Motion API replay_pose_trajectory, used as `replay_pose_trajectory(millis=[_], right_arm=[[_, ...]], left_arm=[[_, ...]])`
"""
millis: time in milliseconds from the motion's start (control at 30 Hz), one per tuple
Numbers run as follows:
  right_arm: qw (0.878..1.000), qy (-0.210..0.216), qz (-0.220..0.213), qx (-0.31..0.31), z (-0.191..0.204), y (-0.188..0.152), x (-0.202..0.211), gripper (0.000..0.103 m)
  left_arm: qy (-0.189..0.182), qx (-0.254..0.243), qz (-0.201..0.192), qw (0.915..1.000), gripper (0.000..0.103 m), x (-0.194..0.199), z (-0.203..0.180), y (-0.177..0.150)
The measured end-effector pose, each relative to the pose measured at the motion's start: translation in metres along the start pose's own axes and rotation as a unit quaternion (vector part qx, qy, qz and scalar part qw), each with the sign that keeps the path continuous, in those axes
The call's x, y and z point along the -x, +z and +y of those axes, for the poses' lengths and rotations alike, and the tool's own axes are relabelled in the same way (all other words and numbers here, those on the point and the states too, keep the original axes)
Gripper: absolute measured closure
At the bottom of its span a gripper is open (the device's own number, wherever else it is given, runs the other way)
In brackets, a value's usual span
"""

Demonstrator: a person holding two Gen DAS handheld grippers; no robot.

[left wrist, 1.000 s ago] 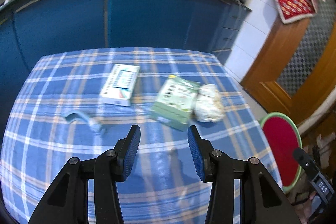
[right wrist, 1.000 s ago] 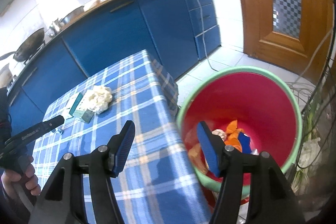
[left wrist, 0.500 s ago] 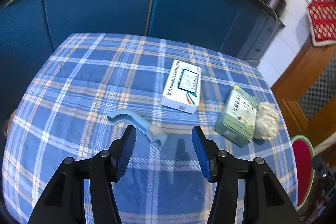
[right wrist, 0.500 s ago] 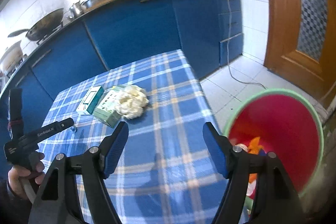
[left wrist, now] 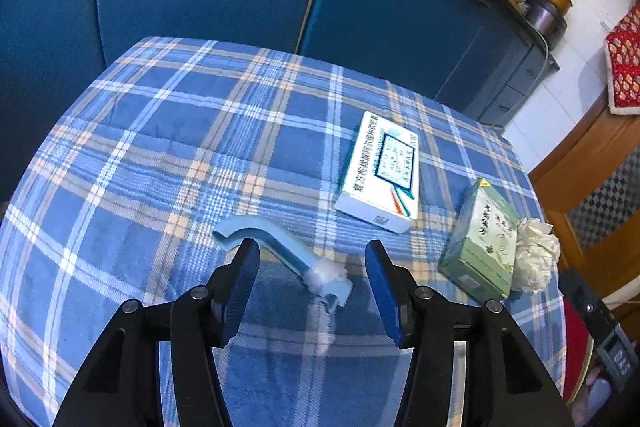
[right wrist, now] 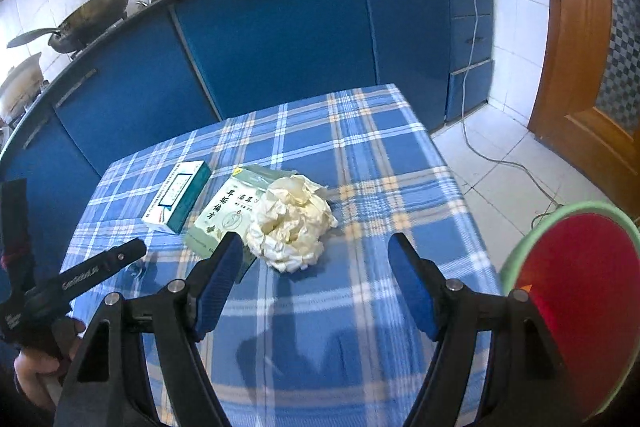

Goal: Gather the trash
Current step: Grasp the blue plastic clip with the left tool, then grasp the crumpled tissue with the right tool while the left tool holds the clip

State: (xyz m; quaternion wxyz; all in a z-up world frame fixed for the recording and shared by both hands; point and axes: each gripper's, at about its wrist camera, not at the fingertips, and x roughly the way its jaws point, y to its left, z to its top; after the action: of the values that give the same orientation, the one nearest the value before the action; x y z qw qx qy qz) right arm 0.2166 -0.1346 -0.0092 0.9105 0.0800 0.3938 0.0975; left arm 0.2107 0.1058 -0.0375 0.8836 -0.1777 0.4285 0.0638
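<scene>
On the blue plaid table [left wrist: 168, 155] lie a curved light-blue plastic piece [left wrist: 280, 259], a white and teal box [left wrist: 380, 171], a green box [left wrist: 480, 243] and a crumpled white paper wad [left wrist: 534, 259]. My left gripper [left wrist: 312, 291] is open and empty, its fingers on either side of the blue piece's near end, just above it. My right gripper [right wrist: 316, 279] is open and empty, a little short of the paper wad [right wrist: 290, 227], which leans on the green box [right wrist: 228, 215]. The red bin with a green rim [right wrist: 576, 303] stands on the floor at the right.
Blue kitchen cabinets [right wrist: 280, 39] run behind the table, with pans and pots on the counter. A wooden door [right wrist: 592, 67] is at the right and a cable lies on the tiled floor [right wrist: 492, 147]. The left gripper's body [right wrist: 80, 275] shows at the right view's left edge.
My left gripper swung left from the boxes and closed in on the blue piece. My right gripper swung from over the red bin to the table, facing the paper wad.
</scene>
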Motion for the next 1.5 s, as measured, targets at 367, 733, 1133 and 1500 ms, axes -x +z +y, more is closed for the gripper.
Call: replay_pose_trajectory(millis=[367,733,1133,1500], right_arm=[[0.999,0.012,0.023,-0.019,0.001,0.008,-0.031,0.027],[0.999,0.045,0.023,-0.014,0.004,0.002,-0.035,0.057],[0.998,0.057,0.002,-0.006,0.002,-0.004,-0.01,0.064],[0.998,0.063,-0.021,-0.016,-0.009,-0.021,0.037,0.064]], left_arm=[[0.001,-0.001,0.0,1.0,0.068,0.002,0.011,-0.002],[-0.028,0.003,0.008,0.9996,0.087,0.007,0.017,-0.007],[-0.057,-0.03,-0.004,0.9979,0.088,0.031,-0.002,-0.019],[-0.09,-0.063,-0.019,0.9937,0.088,0.059,-0.03,-0.029]])
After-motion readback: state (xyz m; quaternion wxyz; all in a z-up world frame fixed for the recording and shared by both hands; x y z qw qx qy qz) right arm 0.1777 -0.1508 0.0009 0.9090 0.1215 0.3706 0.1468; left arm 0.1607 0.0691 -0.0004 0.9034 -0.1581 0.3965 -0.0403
